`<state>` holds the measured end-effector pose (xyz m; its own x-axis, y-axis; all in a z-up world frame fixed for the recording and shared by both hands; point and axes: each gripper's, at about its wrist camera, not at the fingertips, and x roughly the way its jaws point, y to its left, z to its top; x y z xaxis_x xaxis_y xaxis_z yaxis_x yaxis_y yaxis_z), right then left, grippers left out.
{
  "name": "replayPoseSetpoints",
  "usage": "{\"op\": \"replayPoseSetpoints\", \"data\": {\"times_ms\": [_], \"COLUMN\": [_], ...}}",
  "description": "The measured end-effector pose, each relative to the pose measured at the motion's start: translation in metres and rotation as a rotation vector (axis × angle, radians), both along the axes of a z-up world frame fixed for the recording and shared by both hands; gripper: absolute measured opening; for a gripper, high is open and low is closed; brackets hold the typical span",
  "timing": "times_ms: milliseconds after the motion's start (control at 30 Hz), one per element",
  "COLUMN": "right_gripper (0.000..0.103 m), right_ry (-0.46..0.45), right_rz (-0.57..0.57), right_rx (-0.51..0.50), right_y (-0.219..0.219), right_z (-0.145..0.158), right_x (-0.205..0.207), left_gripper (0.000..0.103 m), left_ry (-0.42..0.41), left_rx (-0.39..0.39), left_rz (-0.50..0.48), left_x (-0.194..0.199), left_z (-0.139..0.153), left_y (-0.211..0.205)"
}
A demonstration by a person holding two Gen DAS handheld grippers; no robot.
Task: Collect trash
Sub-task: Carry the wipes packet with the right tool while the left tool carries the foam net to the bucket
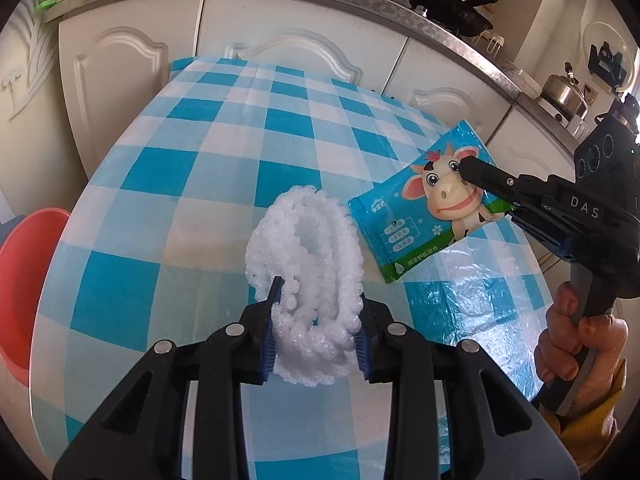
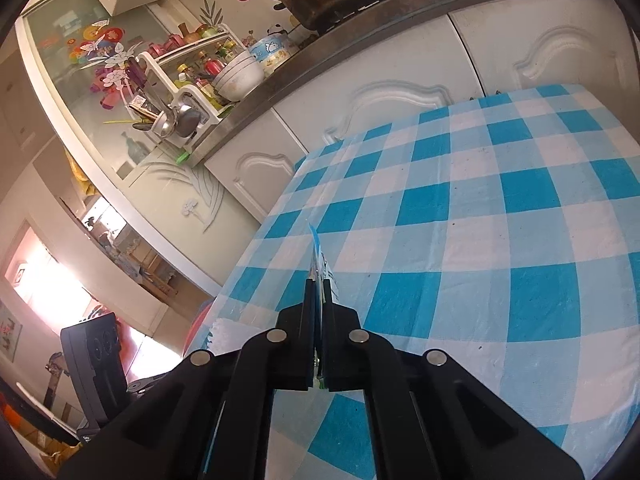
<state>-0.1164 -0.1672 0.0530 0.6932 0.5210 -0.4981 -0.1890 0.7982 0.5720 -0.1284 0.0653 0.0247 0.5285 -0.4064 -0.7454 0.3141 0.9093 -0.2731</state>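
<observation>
We are in the pick-up step: both pieces of trash are gripped and neither is disposed of yet.

**Left tongs**. They are pinching a white foam fruit net — the blue pads press into its lower end from both sides, and the rest of the net stands up and away from us toward 12 o'clock. Seen from the left wrist, these tongs point steeply down at the bench, which carries a blue-and-white checked cloth.

**Right tongs**. They are pressed together on a wet-wipe packet printed with a cartoon cow. In the left wrist view the packet sits at 3 o'clock from the net, just beside it, clamped at its upper right part. The right wrist view shows it edge-on between the pads, apparently lifted off the cloth. The person's hand wraps the handle from below; the tool slants down toward the bench.

**Next move.** We judge that both items must travel to a receptacle. A red basin shows at 9 o'clock beyond the bench edge — whether it is the bin we cannot tell. Keep both grips firm; the net is light and springy and may slip.
</observation>
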Motion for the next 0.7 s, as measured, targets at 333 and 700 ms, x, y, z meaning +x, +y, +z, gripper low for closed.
{"op": "replayPoseSetpoints", "data": {"times_ms": [333, 700], "right_gripper": [0.002, 0.002], "right_ry": [-0.027, -0.032], "right_rz": [-0.033, -0.028], "right_rx": [-0.048, -0.086], "right_y": [0.014, 0.034], "right_z": [0.018, 0.033], "right_x": [-0.002, 0.005], "left_gripper": [0.032, 0.032], "left_ry": [-0.078, -0.148], "left_rx": [0.039, 0.073], "left_rz": [0.01, 0.099], "left_x": [0.011, 0.023], "left_z": [0.016, 0.033], "left_y": [0.013, 0.05]}}
